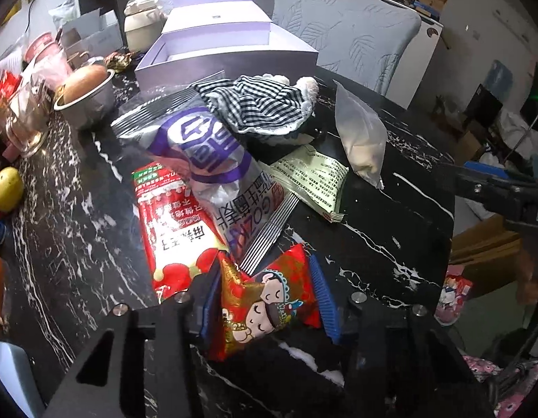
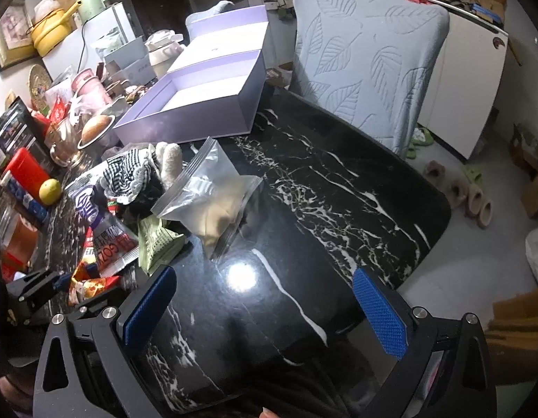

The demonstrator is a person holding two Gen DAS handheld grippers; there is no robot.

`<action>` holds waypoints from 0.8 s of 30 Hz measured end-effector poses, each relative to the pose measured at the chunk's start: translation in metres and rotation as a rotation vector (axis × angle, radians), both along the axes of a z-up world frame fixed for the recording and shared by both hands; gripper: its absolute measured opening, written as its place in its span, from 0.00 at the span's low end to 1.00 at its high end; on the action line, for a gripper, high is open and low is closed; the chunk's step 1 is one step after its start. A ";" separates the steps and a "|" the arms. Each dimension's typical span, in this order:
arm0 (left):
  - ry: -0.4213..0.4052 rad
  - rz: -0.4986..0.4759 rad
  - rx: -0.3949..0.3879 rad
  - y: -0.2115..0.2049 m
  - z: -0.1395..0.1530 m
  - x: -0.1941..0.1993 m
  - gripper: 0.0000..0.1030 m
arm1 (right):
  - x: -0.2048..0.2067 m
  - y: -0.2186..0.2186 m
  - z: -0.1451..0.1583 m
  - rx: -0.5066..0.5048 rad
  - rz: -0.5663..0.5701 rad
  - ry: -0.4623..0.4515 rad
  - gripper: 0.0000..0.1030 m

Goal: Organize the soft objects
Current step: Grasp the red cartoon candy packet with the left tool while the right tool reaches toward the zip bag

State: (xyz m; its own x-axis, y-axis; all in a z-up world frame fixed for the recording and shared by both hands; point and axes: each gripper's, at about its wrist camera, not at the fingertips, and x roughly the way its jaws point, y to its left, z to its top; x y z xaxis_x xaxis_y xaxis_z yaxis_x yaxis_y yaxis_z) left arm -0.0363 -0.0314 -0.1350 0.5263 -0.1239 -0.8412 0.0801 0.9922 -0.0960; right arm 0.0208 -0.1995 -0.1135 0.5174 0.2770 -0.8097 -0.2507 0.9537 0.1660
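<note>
My left gripper [image 1: 265,299] is shut on a red snack packet with cartoon figures [image 1: 265,303], low over the black marble table [image 1: 373,226]. Ahead lies a pile: a red-and-white packet [image 1: 171,230], a purple-and-white bag [image 1: 213,153], a green sachet [image 1: 314,177], a checked plush toy [image 1: 262,104] and a clear zip bag [image 1: 363,139]. My right gripper [image 2: 265,306] is open and empty above bare table. The zip bag [image 2: 213,202], plush toy [image 2: 136,174] and held packet [image 2: 91,285] show to its left. An open lilac box [image 2: 199,104] stands behind the pile.
A metal bowl with a bun [image 1: 87,94], a glass jar [image 1: 25,115], a lemon [image 1: 6,188] and other clutter crowd the table's left side. A chair with a leaf-pattern cover [image 2: 366,62] stands at the far edge. Slippers [image 2: 470,195] lie on the floor.
</note>
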 end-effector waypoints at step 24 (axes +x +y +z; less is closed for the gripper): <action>0.032 0.100 0.050 0.016 -0.003 -0.015 0.57 | 0.013 0.028 -0.013 -0.009 0.082 0.028 1.00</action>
